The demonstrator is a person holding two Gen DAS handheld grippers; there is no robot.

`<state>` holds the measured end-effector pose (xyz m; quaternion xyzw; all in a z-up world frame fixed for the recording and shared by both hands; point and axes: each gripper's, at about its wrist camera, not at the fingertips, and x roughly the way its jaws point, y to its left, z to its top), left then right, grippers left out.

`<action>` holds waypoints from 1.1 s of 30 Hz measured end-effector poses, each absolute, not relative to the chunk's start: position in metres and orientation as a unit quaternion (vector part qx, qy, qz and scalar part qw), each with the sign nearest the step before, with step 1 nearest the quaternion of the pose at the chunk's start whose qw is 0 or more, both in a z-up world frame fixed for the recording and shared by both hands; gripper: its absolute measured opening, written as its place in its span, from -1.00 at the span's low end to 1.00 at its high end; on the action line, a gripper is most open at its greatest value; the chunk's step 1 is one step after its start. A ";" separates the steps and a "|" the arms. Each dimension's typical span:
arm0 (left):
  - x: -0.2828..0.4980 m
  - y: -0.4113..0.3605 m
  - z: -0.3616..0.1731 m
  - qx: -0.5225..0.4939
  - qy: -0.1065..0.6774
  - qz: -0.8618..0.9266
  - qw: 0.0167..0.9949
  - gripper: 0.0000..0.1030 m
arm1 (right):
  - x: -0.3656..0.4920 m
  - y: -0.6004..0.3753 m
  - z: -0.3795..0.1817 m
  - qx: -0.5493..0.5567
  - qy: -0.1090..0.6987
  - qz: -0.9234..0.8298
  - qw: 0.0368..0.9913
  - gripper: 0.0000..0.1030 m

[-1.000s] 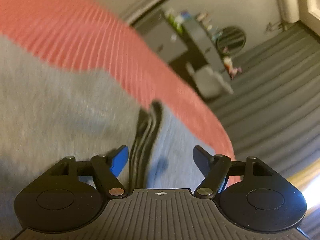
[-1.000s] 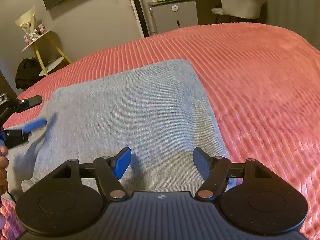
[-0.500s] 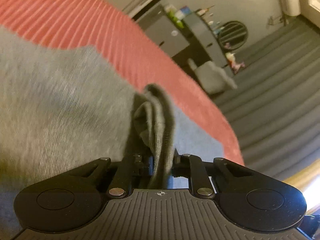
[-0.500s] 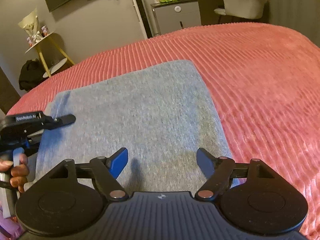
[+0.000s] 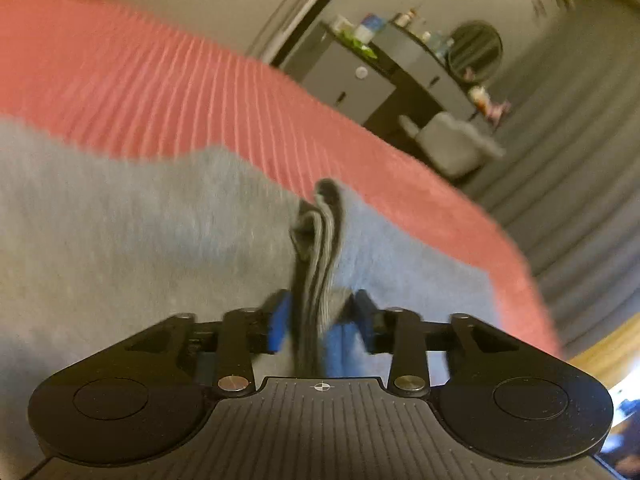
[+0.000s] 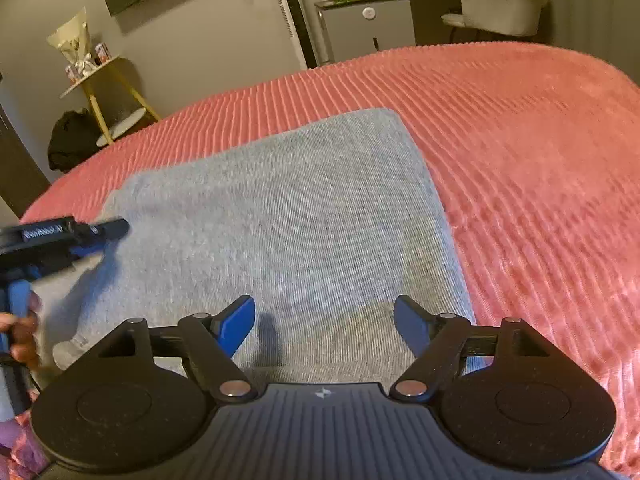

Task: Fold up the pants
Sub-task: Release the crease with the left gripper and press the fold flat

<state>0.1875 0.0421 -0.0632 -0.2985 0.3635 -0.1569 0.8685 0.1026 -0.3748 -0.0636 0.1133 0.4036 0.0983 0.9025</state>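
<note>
Half a second ago your left gripper (image 5: pixel 318 322) was pinched tight on a bunched ridge of the pants (image 6: pixel 288 216); its jaws have just been opening, and now the blue pads (image 5: pixel 279 326) stand a little off the cloth on either side, with the ridge still standing up between them. The picture is blurred, so whether one pad still brushes the fold cannot be told. A second ago those same jaws were spread wide with the fold lying ahead of them.

Your right gripper (image 6: pixel 324 326) looks as it did a second ago: jaws spread wide, nothing between them, hovering over the near edge of the pants.

The pants lie folded into a grey rectangle on the red bedspread (image 6: pixel 520 140), directly ahead of the right gripper and stretching away from it. The left gripper sits at their left edge, seen from the right wrist, with your hand (image 6: pixel 22 332) on its handle.

No containers show clearly in either view.
</note>
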 end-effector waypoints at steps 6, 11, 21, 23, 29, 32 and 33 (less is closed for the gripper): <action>0.182 0.031 -0.068 -0.272 0.372 -0.202 0.864 0.25 | 0.109 -0.378 -0.068 0.132 0.406 0.105 0.898 0.58; 0.169 0.032 -0.071 -0.288 0.387 -0.216 0.849 0.27 | 0.111 -0.377 -0.068 0.137 0.406 0.109 0.897 0.61; 0.120 0.027 -0.072 -0.304 0.434 -0.201 0.824 0.26 | 0.099 -0.383 -0.058 0.164 0.406 0.116 0.892 0.61; 0.113 0.020 -0.071 -0.294 0.438 -0.195 0.827 0.24 | 0.094 -0.384 -0.057 0.167 0.407 0.123 0.889 0.54; 0.100 -0.006 -0.062 -0.201 0.432 -0.145 0.867 -0.22 | 0.090 -0.378 -0.059 0.128 0.430 0.100 0.888 -0.20; 0.101 -0.017 -0.057 -0.168 0.424 -0.134 0.880 -0.36 | 0.088 -0.379 -0.058 0.126 0.432 0.100 0.887 -0.20; 0.101 -0.019 -0.056 -0.161 0.423 -0.131 0.882 -0.43 | 0.087 -0.379 -0.057 0.122 0.432 0.100 0.888 -0.20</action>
